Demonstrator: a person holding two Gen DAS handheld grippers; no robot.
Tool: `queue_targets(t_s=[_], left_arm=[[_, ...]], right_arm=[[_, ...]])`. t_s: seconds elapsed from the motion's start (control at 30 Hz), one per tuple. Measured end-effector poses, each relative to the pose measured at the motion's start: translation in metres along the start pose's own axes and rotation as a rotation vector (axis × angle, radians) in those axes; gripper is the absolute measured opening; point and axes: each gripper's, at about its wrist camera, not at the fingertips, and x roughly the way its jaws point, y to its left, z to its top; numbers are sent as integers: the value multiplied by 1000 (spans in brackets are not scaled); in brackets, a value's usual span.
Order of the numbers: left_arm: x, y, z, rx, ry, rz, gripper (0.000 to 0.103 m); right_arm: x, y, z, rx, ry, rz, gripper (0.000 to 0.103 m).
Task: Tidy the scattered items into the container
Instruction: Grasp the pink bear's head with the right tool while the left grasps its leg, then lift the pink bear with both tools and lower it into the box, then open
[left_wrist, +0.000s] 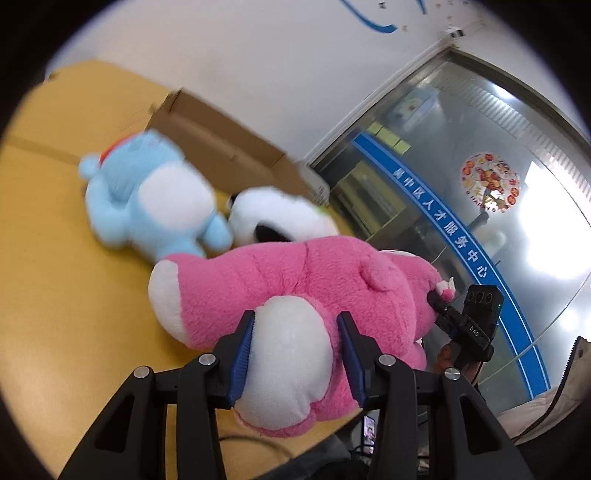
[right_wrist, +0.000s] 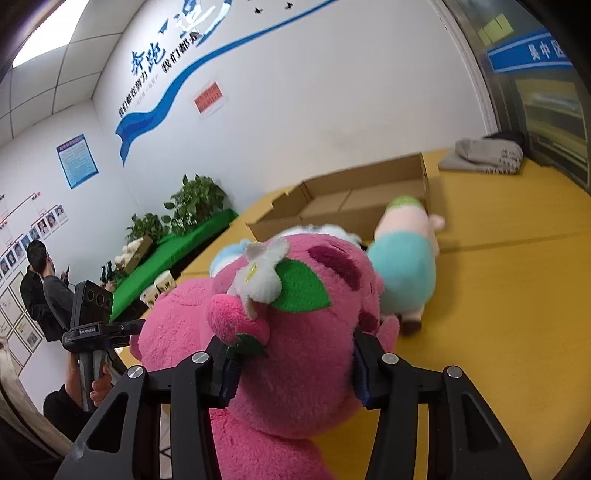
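A big pink plush bear (left_wrist: 280, 280) lies on the yellow table (left_wrist: 55, 258). My left gripper (left_wrist: 295, 343) is shut on its white-soled foot. My right gripper (right_wrist: 295, 365) is shut on the bear's head (right_wrist: 303, 332), which has a white flower and green leaf; it also shows in the left wrist view (left_wrist: 439, 306) at the bear's far end. An open cardboard box (left_wrist: 221, 147), (right_wrist: 354, 206) stands at the back of the table. A light blue plush (left_wrist: 147, 199) and a white-and-black plush (left_wrist: 273, 218) lie between bear and box. A teal-and-pink plush (right_wrist: 406, 258) stands by the box.
A grey folded cloth (right_wrist: 487, 155) lies at the table's far corner by a glass door (left_wrist: 461, 166). A person (right_wrist: 40, 291) stands at the left by the wall, near plants on a green mat (right_wrist: 177, 251).
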Motion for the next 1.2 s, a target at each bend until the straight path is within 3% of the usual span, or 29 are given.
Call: queue_targets(t_s=[0.23,0.43,0.57,0.73,0.9,1.03,1.13,1.2], left_arm=[[-2,-39,115,165,-101,-39,43],[35,-45,250,283,-155,-19,43],[86,-17,332,270,-151,14,43],[184,62,405,191,-67,83,43],[294,146,401,93,130,184,40],[355,184,380,42,282,249,40],[368,178,382,59,297,258,40],[370,168,391,81,280,266,40]], right_arm=[[11,10,95,-83,-148,21,52],[77,-16,216,-132,-209,23,52],[149,-54,290,-130,-219,-4,52],[255,-117,328,-74,-154,-51,52],[357,-190,311,-13,-26,-127,52],[408,-238,280,42,140,-222,52],[421,-264,267,70,186,-254,52],[414,-267,274,60,147,-245,52]])
